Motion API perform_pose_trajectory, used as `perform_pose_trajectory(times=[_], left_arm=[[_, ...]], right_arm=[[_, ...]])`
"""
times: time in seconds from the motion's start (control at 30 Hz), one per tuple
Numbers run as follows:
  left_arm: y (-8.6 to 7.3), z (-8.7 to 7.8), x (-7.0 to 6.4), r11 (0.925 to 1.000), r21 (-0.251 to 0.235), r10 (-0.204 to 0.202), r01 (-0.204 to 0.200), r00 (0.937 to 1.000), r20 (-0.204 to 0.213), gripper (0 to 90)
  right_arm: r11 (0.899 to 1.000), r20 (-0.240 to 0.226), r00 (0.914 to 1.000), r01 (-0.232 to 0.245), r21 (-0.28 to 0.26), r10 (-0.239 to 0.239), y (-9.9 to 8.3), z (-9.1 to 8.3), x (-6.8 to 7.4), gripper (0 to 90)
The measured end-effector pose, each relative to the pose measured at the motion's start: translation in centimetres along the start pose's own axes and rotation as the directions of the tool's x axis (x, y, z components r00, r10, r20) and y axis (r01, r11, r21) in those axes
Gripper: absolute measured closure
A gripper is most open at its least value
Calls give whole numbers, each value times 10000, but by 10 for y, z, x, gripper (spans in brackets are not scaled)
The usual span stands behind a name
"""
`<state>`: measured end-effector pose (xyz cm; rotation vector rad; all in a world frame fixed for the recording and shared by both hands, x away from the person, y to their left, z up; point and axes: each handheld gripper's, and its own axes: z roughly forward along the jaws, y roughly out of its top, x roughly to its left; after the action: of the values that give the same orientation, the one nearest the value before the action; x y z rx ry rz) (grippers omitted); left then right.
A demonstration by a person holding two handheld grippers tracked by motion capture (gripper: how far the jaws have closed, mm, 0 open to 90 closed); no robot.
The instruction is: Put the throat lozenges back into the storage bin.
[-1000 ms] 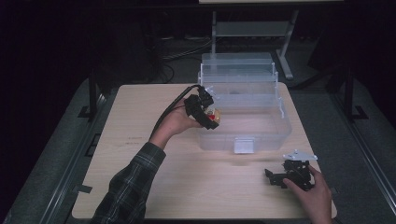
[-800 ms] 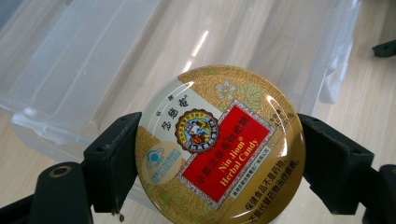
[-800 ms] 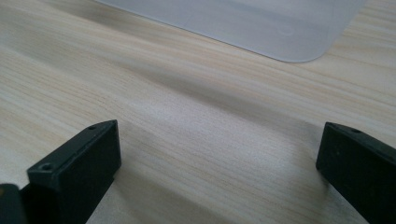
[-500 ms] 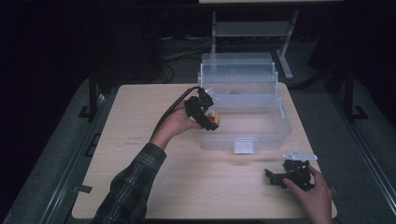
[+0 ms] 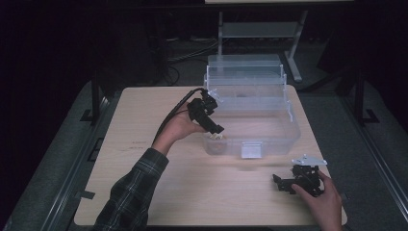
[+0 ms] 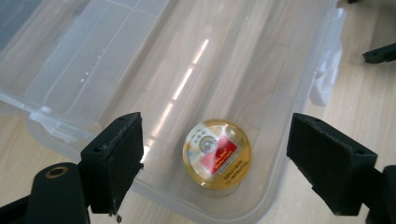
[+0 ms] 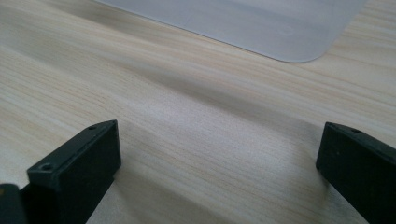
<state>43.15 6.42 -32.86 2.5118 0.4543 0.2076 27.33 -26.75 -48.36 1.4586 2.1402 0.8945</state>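
The left gripper (image 6: 215, 158) is hovering with jaws wide over a small round jar (image 6: 217, 153) lying in the near corner of the clear box (image 5: 284, 126). The right gripper (image 5: 281, 182) is resting on the desk (image 5: 144, 144), jaws wide.

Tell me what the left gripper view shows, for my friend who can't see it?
A small round golden jar with a red label sits inside a clear plastic box, near its corner. The left gripper is open above it, one black jaw on each side.

Clear plastic box (image 6: 289, 65), amber round jar (image 6: 217, 154) with a red label — black tools, pale wood-grain bench (image 5: 159, 192), plaid sleeve (image 5: 127, 202).
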Motion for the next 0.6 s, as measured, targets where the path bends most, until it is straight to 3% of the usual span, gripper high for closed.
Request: perform_pose_trajectory(times=[0.6], left_arm=[[-30,-29,-3,9987,-421,-312,297,9989,-352,183]], right_arm=[[10000,1,10000,-32,1,32,0,0,0,0]])
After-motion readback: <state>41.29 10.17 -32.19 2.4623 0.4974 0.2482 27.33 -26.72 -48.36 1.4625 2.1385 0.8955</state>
